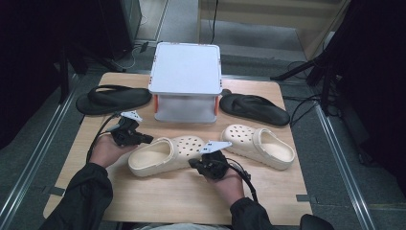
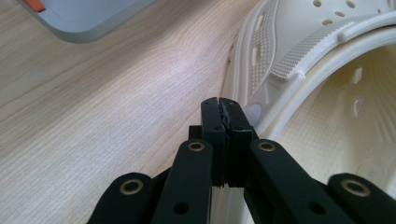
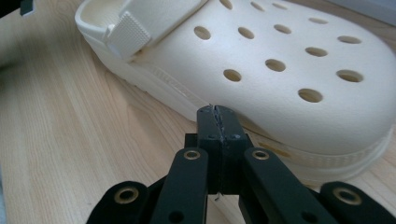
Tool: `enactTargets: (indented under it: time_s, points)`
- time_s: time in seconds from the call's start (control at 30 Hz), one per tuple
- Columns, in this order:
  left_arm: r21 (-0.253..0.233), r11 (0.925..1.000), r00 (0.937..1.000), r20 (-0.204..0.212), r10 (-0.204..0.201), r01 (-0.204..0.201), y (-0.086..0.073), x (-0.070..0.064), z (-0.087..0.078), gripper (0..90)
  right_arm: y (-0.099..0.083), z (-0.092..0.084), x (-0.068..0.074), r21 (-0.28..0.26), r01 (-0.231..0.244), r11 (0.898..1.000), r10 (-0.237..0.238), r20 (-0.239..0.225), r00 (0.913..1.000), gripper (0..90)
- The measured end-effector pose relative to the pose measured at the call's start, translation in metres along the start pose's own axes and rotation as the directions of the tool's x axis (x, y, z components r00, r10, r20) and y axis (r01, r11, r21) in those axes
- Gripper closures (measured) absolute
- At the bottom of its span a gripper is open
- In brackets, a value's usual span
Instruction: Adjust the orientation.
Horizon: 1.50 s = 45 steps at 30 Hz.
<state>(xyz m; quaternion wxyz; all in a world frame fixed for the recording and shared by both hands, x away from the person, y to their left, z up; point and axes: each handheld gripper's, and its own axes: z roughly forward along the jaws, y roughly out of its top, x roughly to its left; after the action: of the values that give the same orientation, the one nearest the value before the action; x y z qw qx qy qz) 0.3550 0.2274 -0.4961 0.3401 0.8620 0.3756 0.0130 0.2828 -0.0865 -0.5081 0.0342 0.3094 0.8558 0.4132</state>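
Left hand-held gripper [image 1: 143,139]: jaws pressed together with nothing between them, tips at the heel end of the near cream clog [image 1: 165,155], by its strap and rim.
Right hand-held gripper [image 1: 195,164]: jaws pressed together, empty, tips against the near side of the same clog's toe part, low by the sole.
Near cream clog: lies on the bench [image 1: 158,201] near its middle, between the 2 grippers, toe toward the right and far, heel toward the left.
Second cream clog [image 1: 261,143]: just right of the first, apart from both grippers.
Black sandals: 1 at far left [image 1: 112,98], 1 at far right [image 1: 256,108].
Grey stand [image 1: 186,79]: far middle of the bench, between the 2 sandals.
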Motion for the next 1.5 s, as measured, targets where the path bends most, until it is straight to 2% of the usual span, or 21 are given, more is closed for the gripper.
enactTargets:
  time_s: [0.2,0.3,0.53,0.7,0.87,0.97,1.07,1.27,1.37,1.5]
  points:
    - [0.008,1.0,1.0,-0.002,0.004,-0.004,-0.002,-0.002,0.002,89.9,0.001,0.007,0.003,0.021,0.017,1.0,-0.017,-0.006,0.9998,90.0]
    - [0.0,1.0,1.0,-0.006,-0.004,0.004,-0.004,-0.003,0.002,89.9,0.002,0.01,0.003,0.023,0.02,1.0,-0.02,0.007,0.9998,90.0]
    - [-0.003,0.9996,0.9996,-0.003,-0.029,0.029,-0.011,-0.006,-0.003,90.0,0.006,0.011,-0.002,0.027,0.001,1.0,-0.001,0.011,0.9999,90.0]
    - [-0.011,0.999,0.999,-0.011,-0.044,0.044,-0.016,-0.009,-0.005,90.0,0.009,0.013,-0.008,0.027,-0.029,0.999,0.029,-0.009,0.9995,90.0]
    - [-0.013,0.9987,0.9987,-0.013,-0.049,0.049,-0.021,-0.015,-0.007,90.0,0.012,0.014,-0.014,0.03,-0.042,0.999,0.042,0.003,0.9991,90.0]
    - [-0.012,0.9962,0.9963,0.001,-0.086,0.086,-0.024,-0.017,-0.007,90.0,0.014,0.015,-0.017,0.029,-0.069,0.997,0.069,-0.001,0.9976,90.0]
    - [-0.007,0.9966,0.9966,0.003,-0.083,0.083,-0.027,-0.022,-0.008,89.9,0.017,0.016,-0.022,0.032,-0.082,0.996,0.082,0.0,0.9967,90.0]
    - [-0.001,0.9973,0.9973,0.001,-0.073,0.073,-0.031,-0.035,-0.009,89.9,0.023,0.018,-0.028,0.029,-0.067,0.997,0.067,0.001,0.9977,90.0]
    - [-0.013,0.9975,0.9976,0.006,-0.069,0.069,-0.033,-0.042,-0.011,89.8,0.027,0.019,-0.029,0.024,-0.064,0.998,0.064,0.0,0.998,90.0]
    - [-0.013,0.9957,0.9957,0.015,-0.091,0.091,-0.036,-0.049,-0.01,89.8,0.031,0.021,-0.031,0.022,-0.054,0.998,0.053,0.001,0.9986,90.0]
